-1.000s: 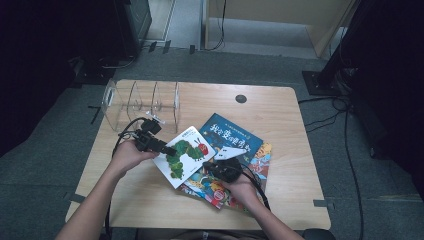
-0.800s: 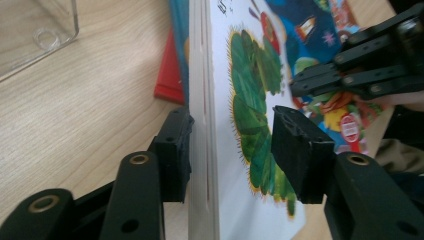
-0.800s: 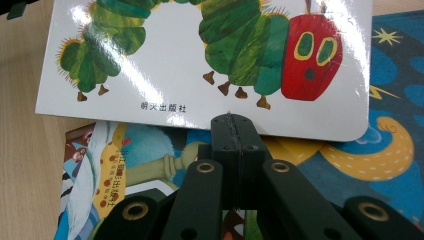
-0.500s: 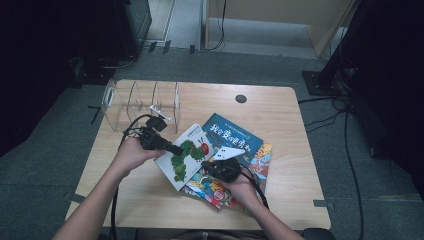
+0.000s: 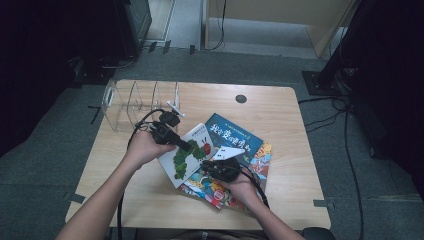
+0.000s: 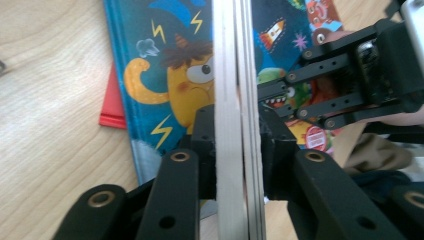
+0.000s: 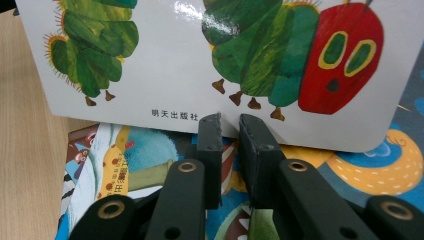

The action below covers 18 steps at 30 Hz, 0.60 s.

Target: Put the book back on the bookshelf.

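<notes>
A white caterpillar picture book (image 5: 186,159) lies tilted on a stack of books on the wooden table (image 5: 280,115). My left gripper (image 5: 188,146) has just been closing on this book's left edge. In the left gripper view the book (image 6: 235,75) stands edge-on, with both pads pressing its sides. My right gripper (image 5: 205,164) sits at the book's near edge. Its jaws have just been opening. In the right gripper view they (image 7: 230,122) stand a little apart with nothing between them, their tips just short of the caterpillar cover (image 7: 200,60).
A blue book (image 5: 235,137) and several colourful books (image 5: 212,190) lie under the caterpillar book. A yellow-monster cover (image 6: 170,75) and a red corner (image 6: 111,112) lie below. A clear acrylic rack (image 5: 135,102) stands at the table's back left. A round hole (image 5: 241,98) is farther back.
My left gripper has moved right onto the caterpillar book's edge and closed on it. The right hand has stayed in place.
</notes>
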{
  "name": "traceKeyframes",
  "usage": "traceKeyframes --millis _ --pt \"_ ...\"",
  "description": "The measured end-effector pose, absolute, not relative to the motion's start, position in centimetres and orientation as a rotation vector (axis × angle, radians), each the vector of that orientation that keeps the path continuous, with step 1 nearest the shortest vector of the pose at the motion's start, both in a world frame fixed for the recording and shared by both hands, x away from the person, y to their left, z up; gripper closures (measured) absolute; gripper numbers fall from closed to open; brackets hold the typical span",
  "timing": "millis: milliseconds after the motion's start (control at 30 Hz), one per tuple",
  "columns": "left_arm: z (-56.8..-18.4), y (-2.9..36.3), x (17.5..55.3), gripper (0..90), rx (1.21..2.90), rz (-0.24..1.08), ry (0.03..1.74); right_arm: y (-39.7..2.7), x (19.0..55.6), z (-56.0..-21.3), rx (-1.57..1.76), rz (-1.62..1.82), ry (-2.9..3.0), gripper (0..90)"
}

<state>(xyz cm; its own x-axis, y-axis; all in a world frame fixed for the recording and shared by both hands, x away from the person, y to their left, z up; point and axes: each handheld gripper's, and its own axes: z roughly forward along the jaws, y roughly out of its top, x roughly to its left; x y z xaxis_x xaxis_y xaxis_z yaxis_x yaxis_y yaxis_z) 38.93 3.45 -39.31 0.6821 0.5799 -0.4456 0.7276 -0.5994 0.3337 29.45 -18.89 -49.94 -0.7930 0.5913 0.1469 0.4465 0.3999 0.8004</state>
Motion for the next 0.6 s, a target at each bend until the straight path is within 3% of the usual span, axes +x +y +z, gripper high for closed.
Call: traceKeyframes --millis 333,500,600 --pt "-38.7 3.7 38.8 77.6 2.427 -0.407 1.028 -19.6 29.7 -49.7 0.924 1.309 2.492 63.6" --pt "-37.8 4.4 38.5 77.6 2.437 -0.331 1.039 -20.4 30.0 -49.5 0.934 1.286 2.457 52.9" --pt "-37.0 5.1 38.3 77.6 2.431 -0.280 1.036 -20.8 30.1 -49.6 0.939 1.268 2.458 51.1"
